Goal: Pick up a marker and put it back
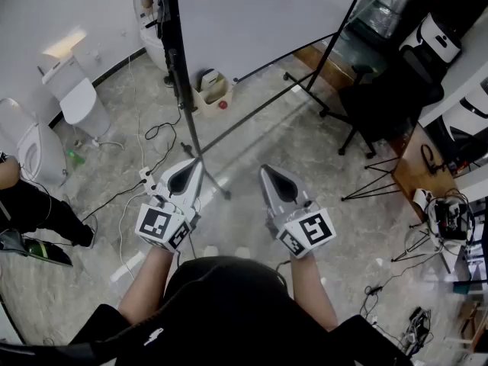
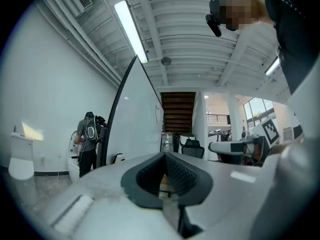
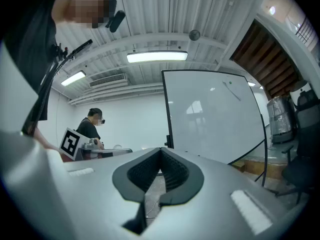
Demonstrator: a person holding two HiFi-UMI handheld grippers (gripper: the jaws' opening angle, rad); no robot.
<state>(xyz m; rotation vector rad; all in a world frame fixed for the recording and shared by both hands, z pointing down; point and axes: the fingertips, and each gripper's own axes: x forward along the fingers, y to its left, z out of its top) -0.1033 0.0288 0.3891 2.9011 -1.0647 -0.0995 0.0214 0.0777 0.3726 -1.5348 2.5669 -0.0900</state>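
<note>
I cannot make out a marker in any view. My left gripper (image 1: 185,175) (image 2: 164,156) and my right gripper (image 1: 273,175) (image 3: 161,151) are held side by side at waist height, level, pointing toward a whiteboard (image 1: 259,14) (image 3: 215,114) on a black stand. Both are shut, their black pads meeting at the tips with nothing between them. In the left gripper view the whiteboard (image 2: 137,124) shows edge-on, with the right gripper's marker cube (image 2: 271,130) off to the right.
The stand's black legs (image 1: 252,117) and loose cables (image 1: 122,193) cross the stone floor ahead. A black office chair (image 1: 381,101) stands at the right, a small bin (image 1: 213,90) under the board, white fixtures (image 1: 76,97) at the left. Another person (image 1: 30,208) crouches at the left.
</note>
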